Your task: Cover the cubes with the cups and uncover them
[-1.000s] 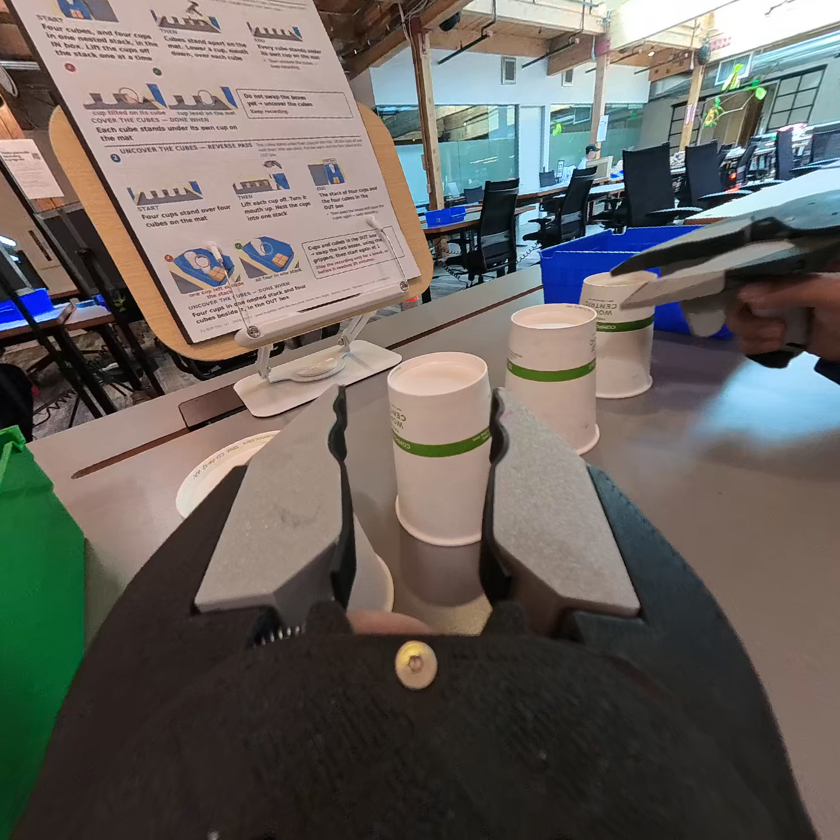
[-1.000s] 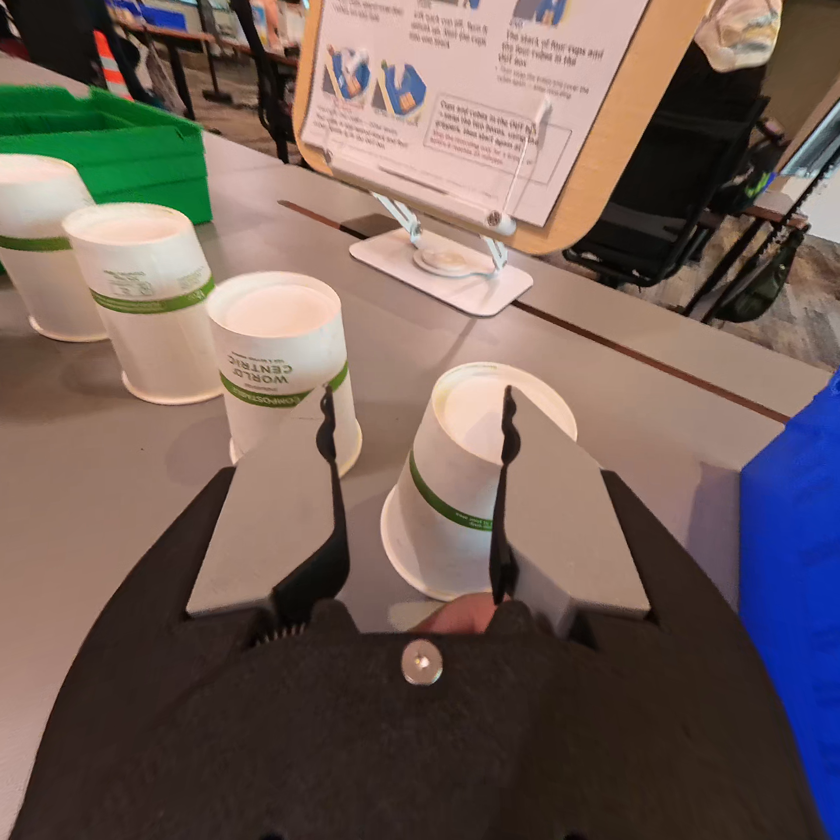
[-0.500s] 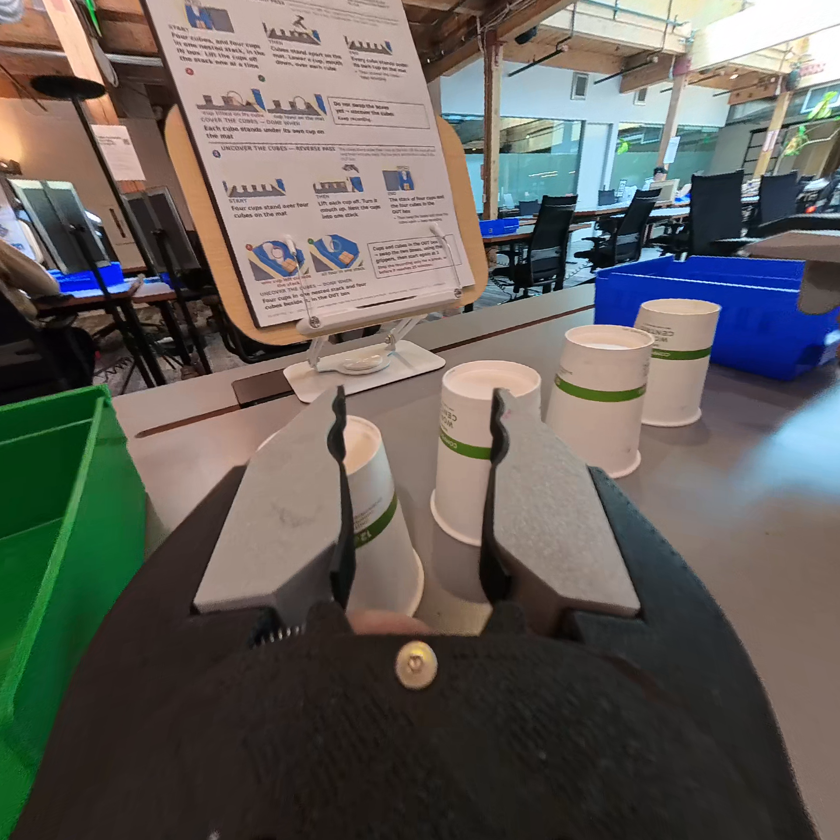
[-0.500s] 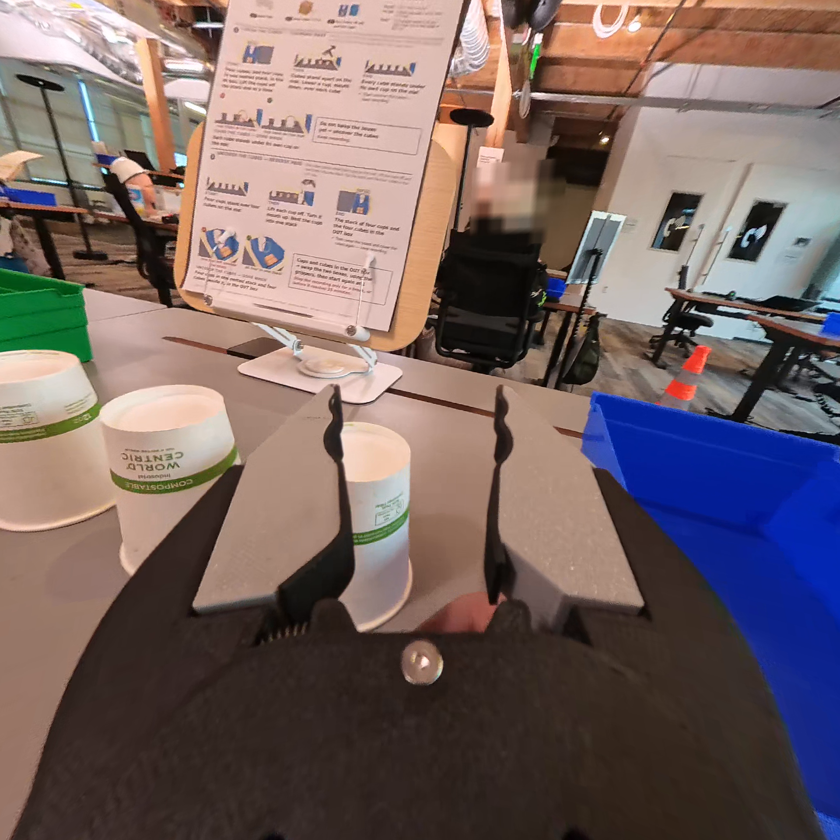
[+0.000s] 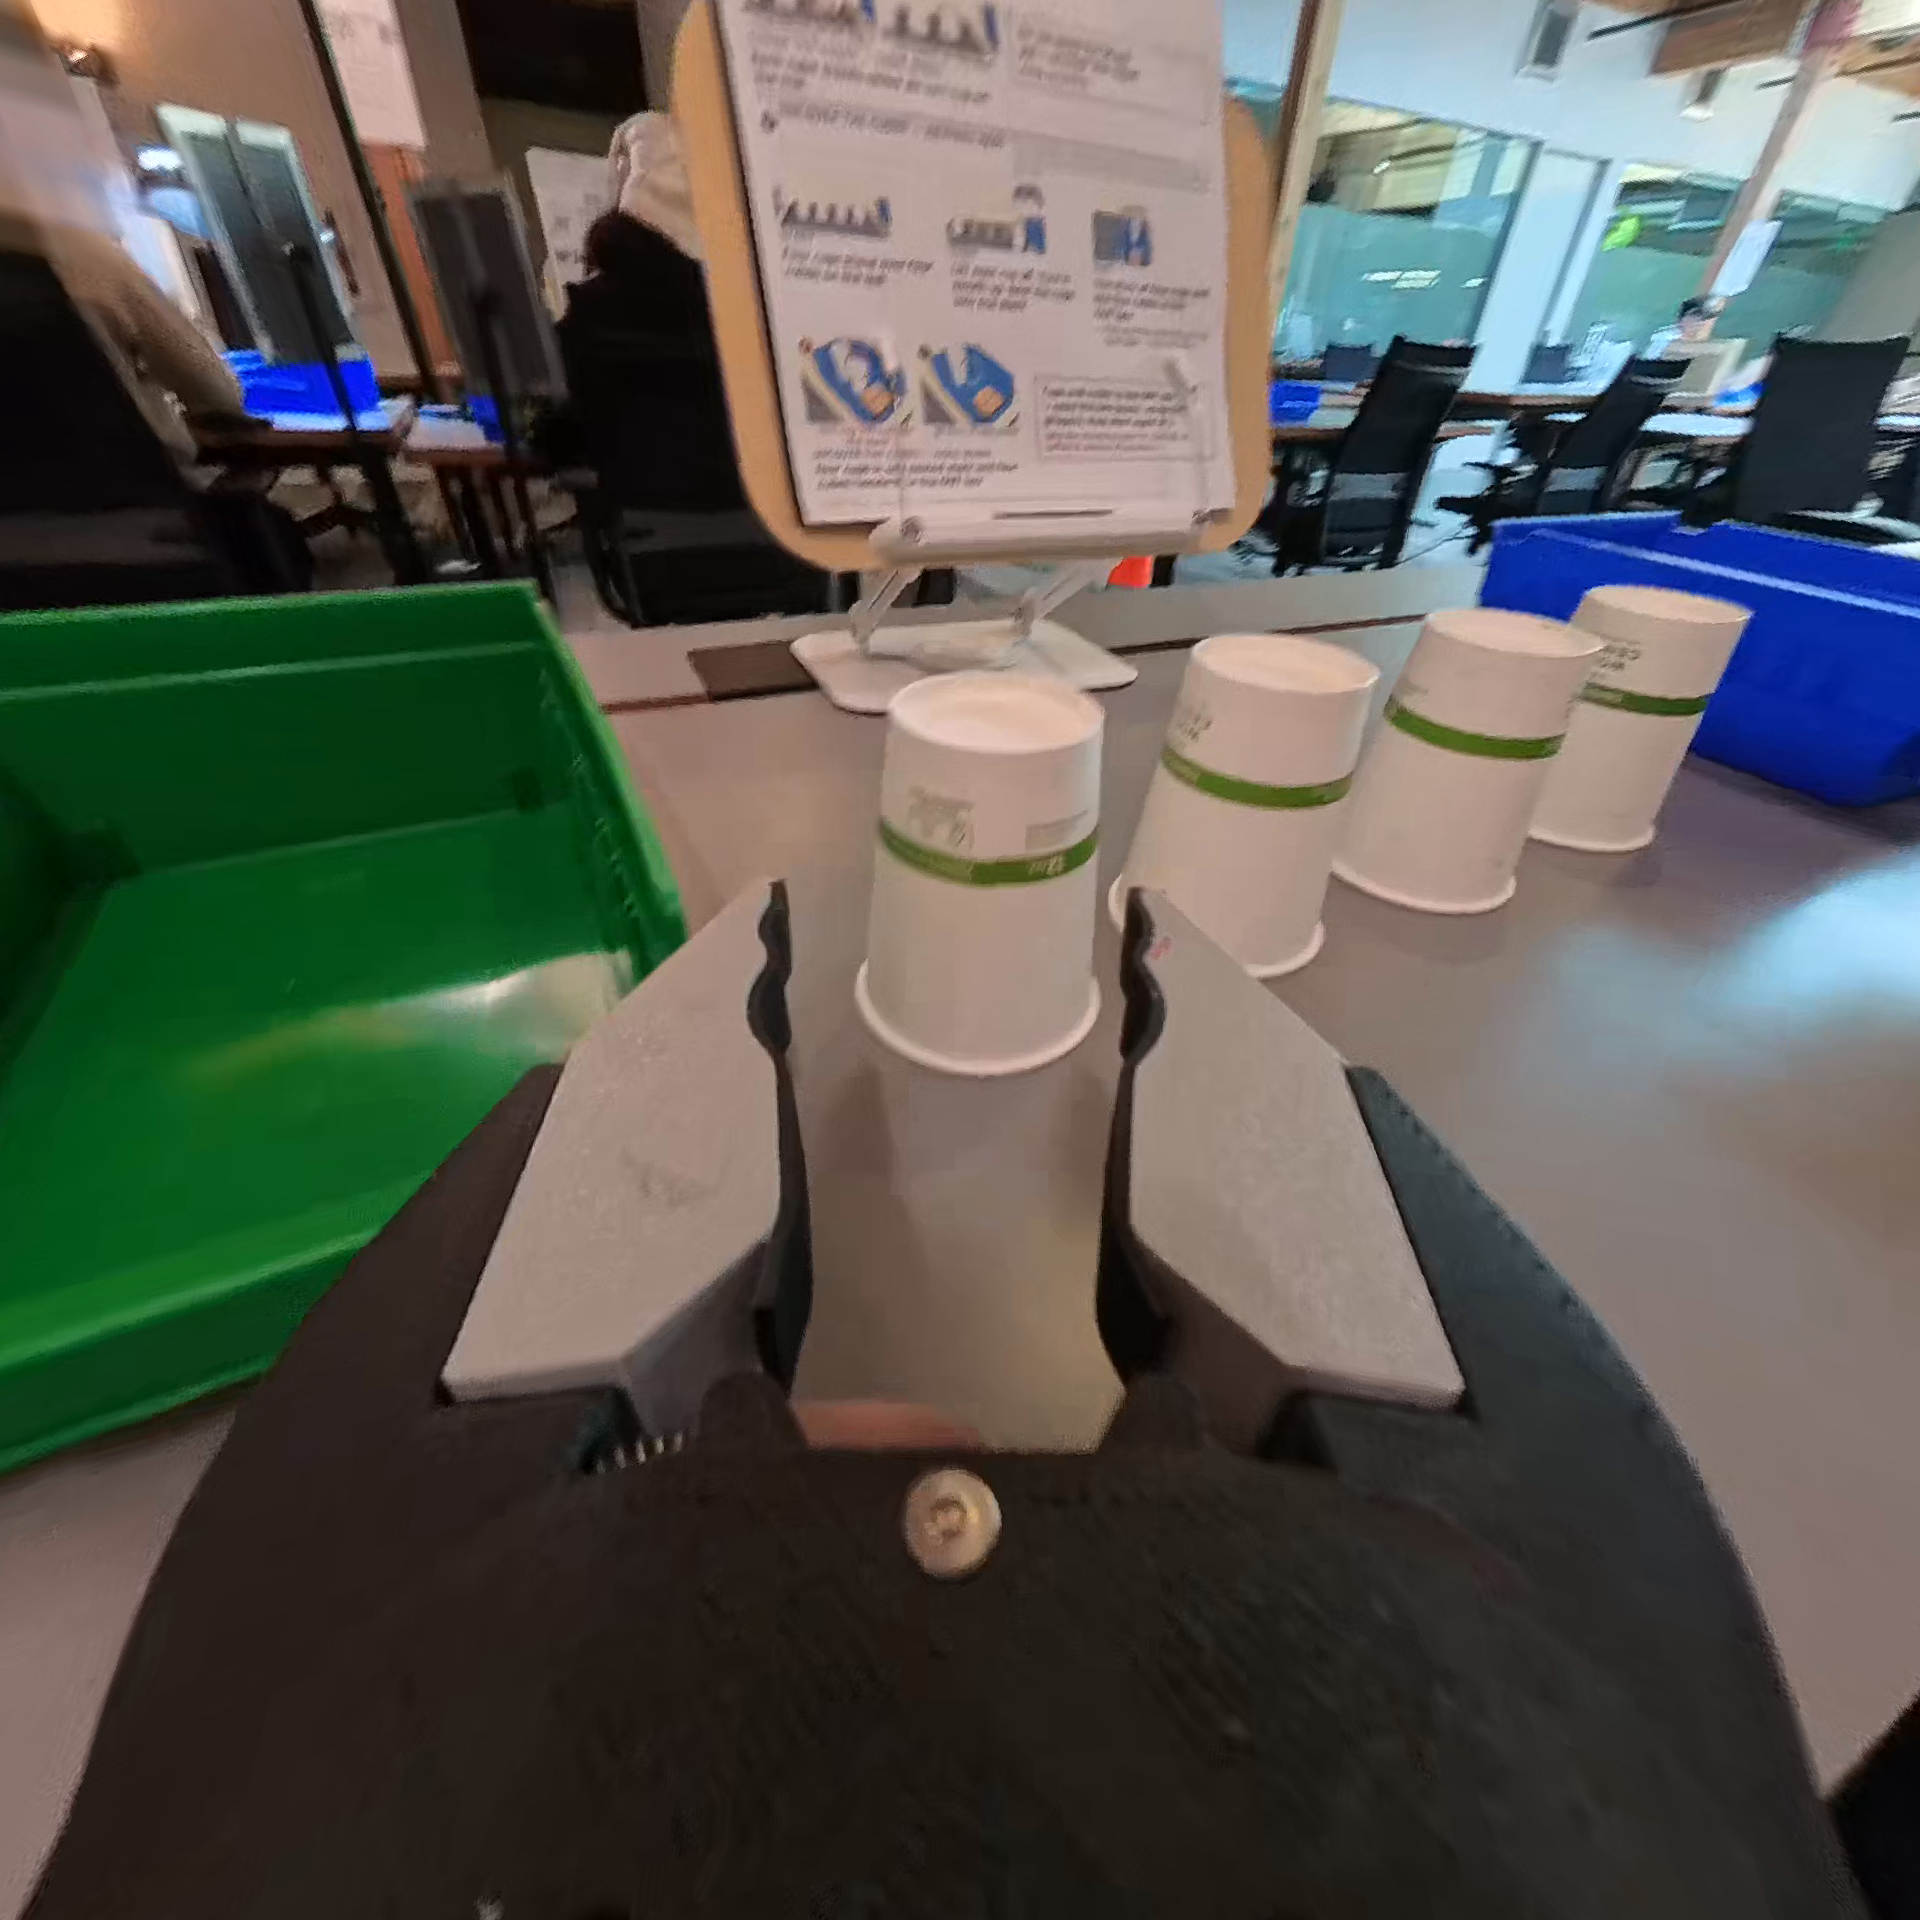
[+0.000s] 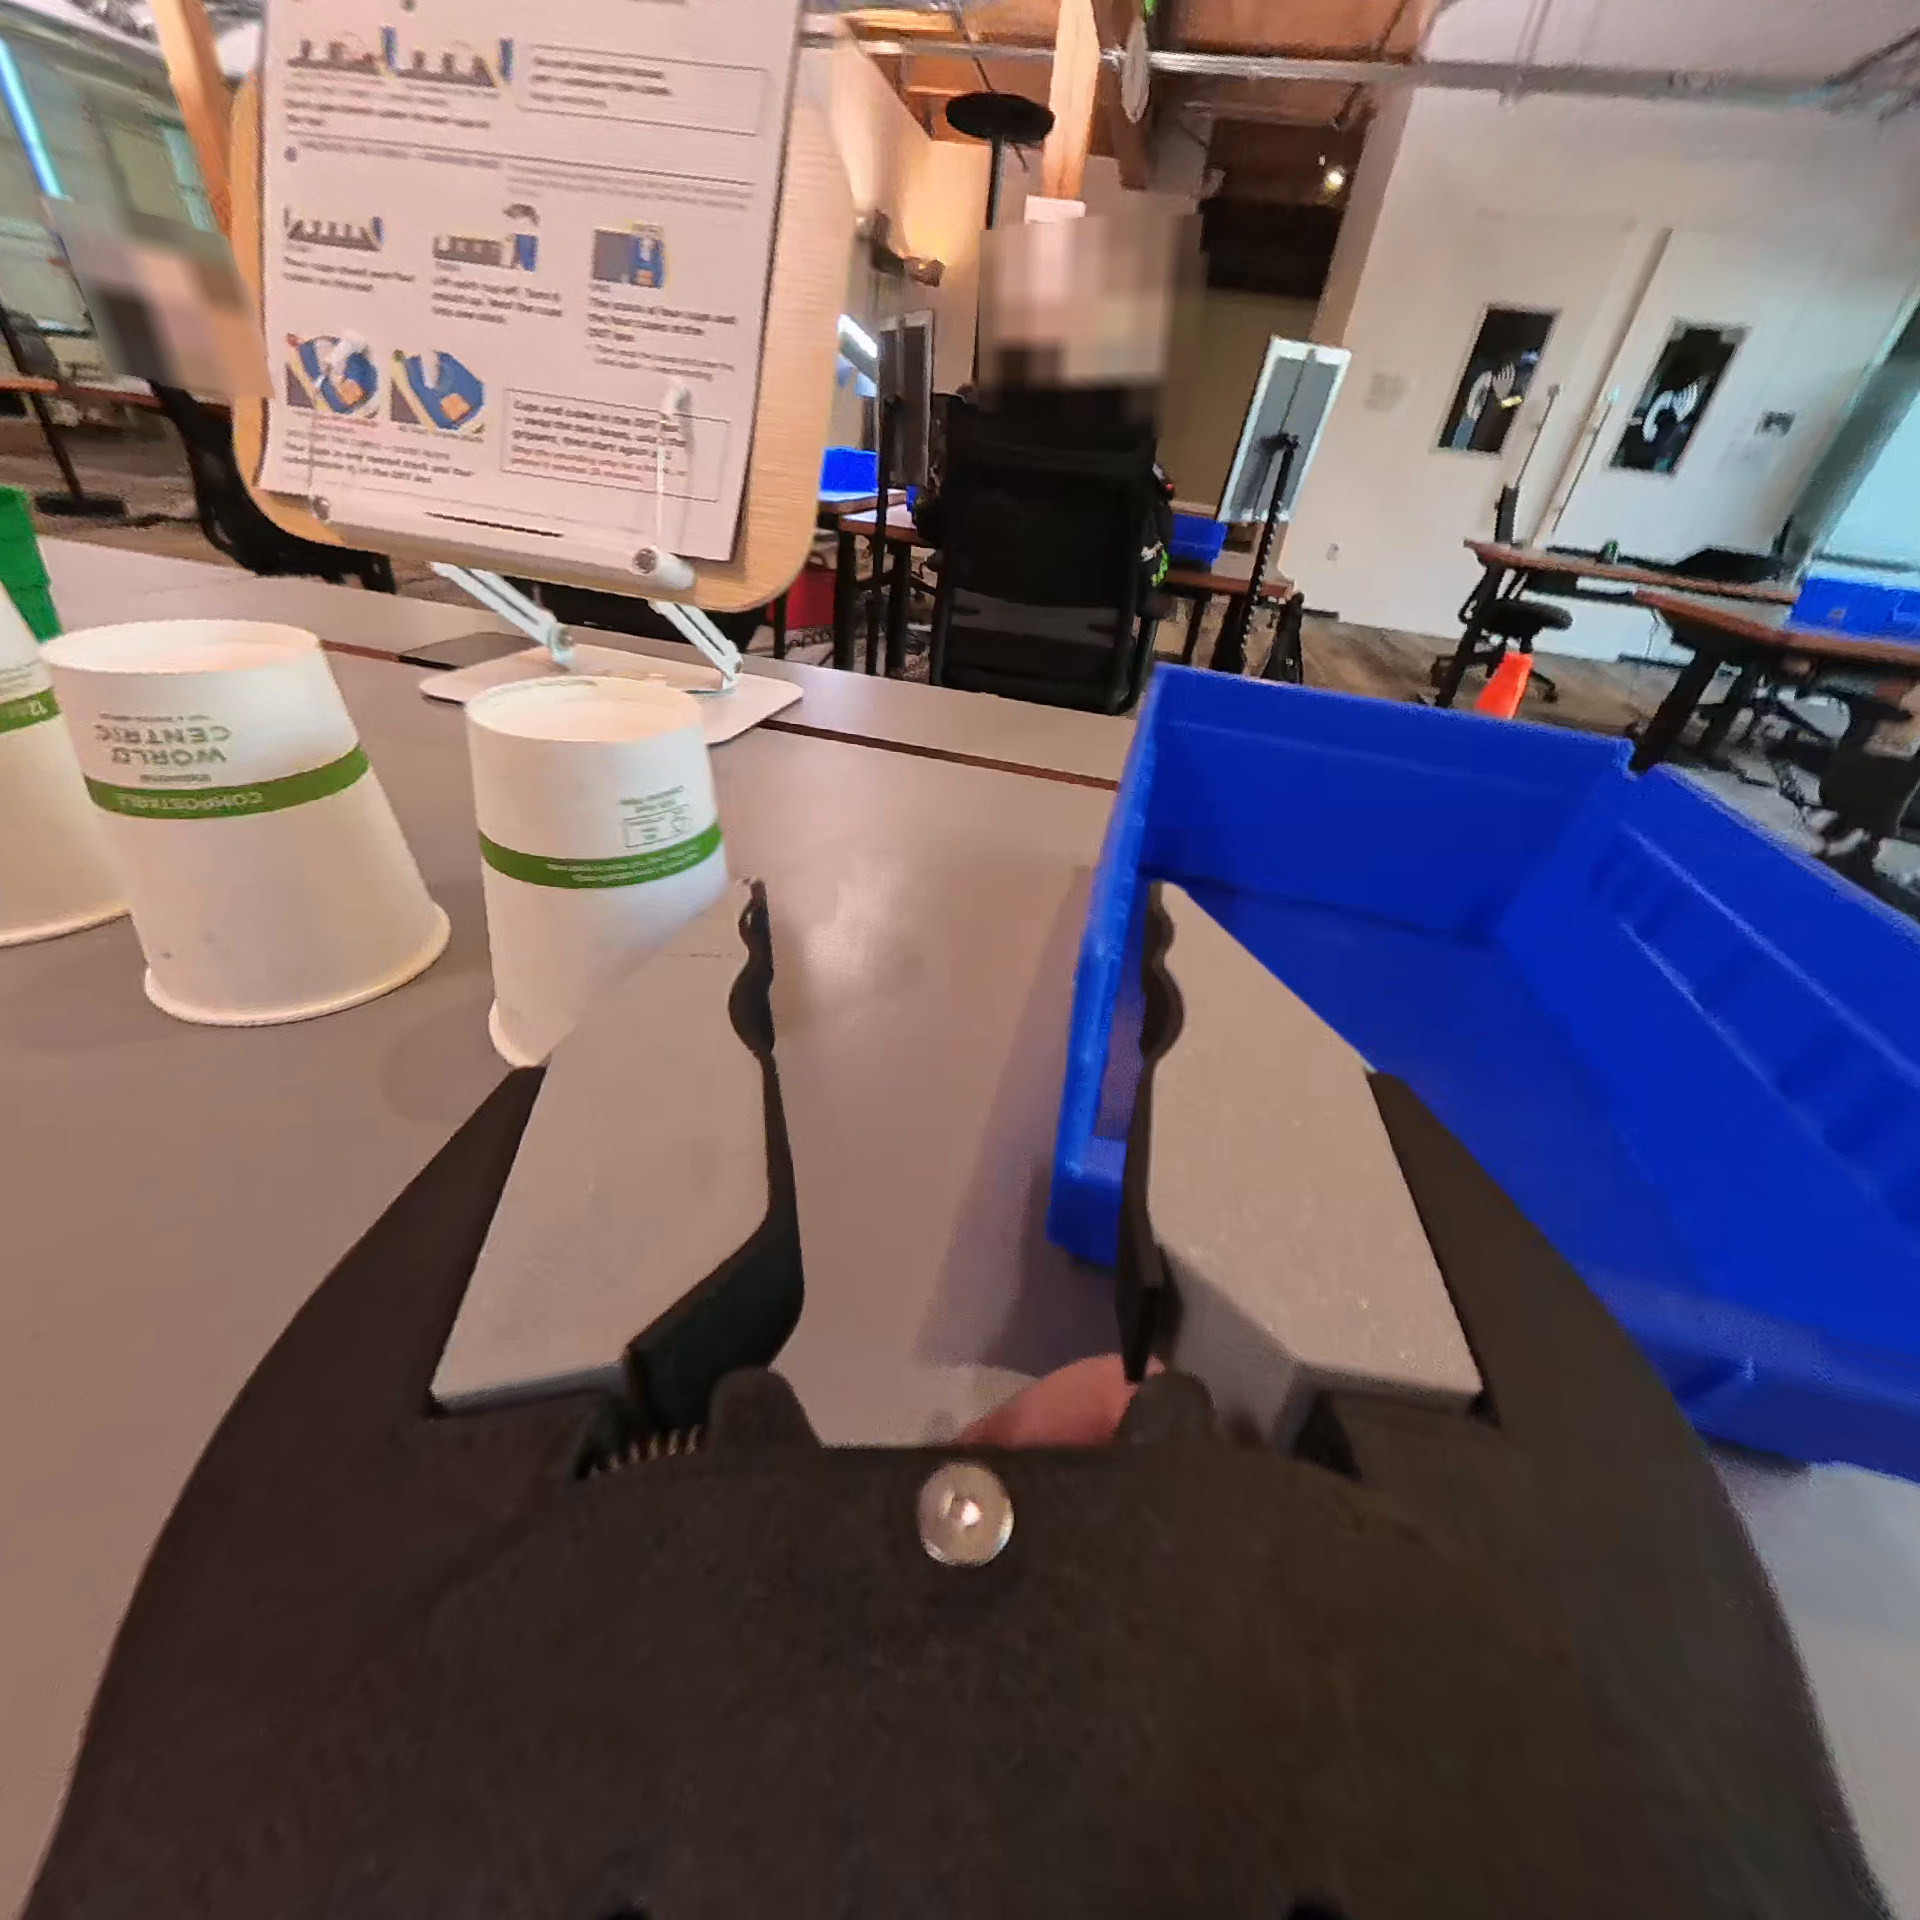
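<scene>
White paper cups (image 5: 1242, 790) stand upside down in a row on the table (image 5: 1558, 1091), hiding any cubes. Left gripper (image 5: 951, 935) hangs released before the nearest cup (image 5: 982, 883); right gripper (image 6: 956, 935) gapes over bare table.

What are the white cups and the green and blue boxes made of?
The cups look like paper: matte white walls, a printed green band and a rolled rim at the mouth, which faces down. The green box and the blue box look like hard moulded plastic: glossy, with light glinting on their smooth walls. That is judged from looks alone.
</scene>
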{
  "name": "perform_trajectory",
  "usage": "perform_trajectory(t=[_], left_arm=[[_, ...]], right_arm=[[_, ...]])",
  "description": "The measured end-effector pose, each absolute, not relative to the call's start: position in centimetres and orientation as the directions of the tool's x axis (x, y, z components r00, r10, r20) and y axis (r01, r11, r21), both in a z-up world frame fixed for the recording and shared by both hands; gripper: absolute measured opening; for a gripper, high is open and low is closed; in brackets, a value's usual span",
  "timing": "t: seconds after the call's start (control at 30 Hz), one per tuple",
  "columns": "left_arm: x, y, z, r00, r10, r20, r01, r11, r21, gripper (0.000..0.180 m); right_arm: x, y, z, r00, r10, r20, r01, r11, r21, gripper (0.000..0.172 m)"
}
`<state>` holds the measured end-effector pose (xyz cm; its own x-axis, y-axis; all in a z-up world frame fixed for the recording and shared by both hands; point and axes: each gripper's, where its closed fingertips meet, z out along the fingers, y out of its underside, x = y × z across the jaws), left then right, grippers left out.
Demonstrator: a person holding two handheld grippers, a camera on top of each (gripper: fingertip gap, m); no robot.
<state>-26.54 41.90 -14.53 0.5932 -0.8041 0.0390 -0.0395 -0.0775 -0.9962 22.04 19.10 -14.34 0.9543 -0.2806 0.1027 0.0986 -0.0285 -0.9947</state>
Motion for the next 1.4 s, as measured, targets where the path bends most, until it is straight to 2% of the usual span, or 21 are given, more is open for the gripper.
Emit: perform_trajectory(t=[0.23,0.5,0.8,1.0,1.13,1.2,1.33,1.4], left_arm=[[-30.0,43.9,-15.6,0.722,-0.692,0.016,-0.023,-0.047,-0.999,0.061],[-30.6,45.0,-14.0,0.755,-0.652,0.066,0.106,0.022,-0.994,0.051],[-30.1,44.7,-14.1,0.774,-0.633,-0.013,0.041,0.071,-0.997,0.052],[-29.4,44.3,-14.0,0.76,-0.649,-0.025,0.039,0.084,-0.996,0.055],[-27.4,42.8,-13.7,0.71,-0.703,-0.034,0.052,0.1,-0.994,0.056],[-26.5,42.3,-13.7,0.689,-0.724,-0.037,0.054,0.102,-0.993,0.055],[-26.4,42.1,-13.7,0.687,-0.726,-0.041,0.056,0.109,-0.993,0.055],[-26.4,42.1,-13.6,0.684,-0.728,-0.037,0.062,0.109,-0.992,0.054]], right_arm=[[23.5,19.4,-16.4,0.95,-0.305,0.074,0.037,-0.125,-0.991,0.084],[23.5,19.2,-16.2,0.949,-0.313,0.044,0.014,-0.097,-0.995,0.082],[22.8,19.4,-16.3,0.955,-0.29,0.058,0.027,-0.108,-0.994,0.08],[21.9,19.5,-16.1,0.968,-0.244,0.063,0.041,-0.095,-0.995,0.072],[21.0,20.0,-16.2,0.97,-0.22,0.107,0.083,-0.113,-0.99,0.083],[20.8,20.1,-16.2,0.967,-0.219,0.129,0.106,-0.115,-0.988,0.084],[21.7,19.2,-14.4,0.937,-0.305,0.172,0.164,-0.05,-0.985,0.08],[21.3,18.9,-13.4,0.942,-0.292,0.163,0.171,0.0,-0.985,0.077]])
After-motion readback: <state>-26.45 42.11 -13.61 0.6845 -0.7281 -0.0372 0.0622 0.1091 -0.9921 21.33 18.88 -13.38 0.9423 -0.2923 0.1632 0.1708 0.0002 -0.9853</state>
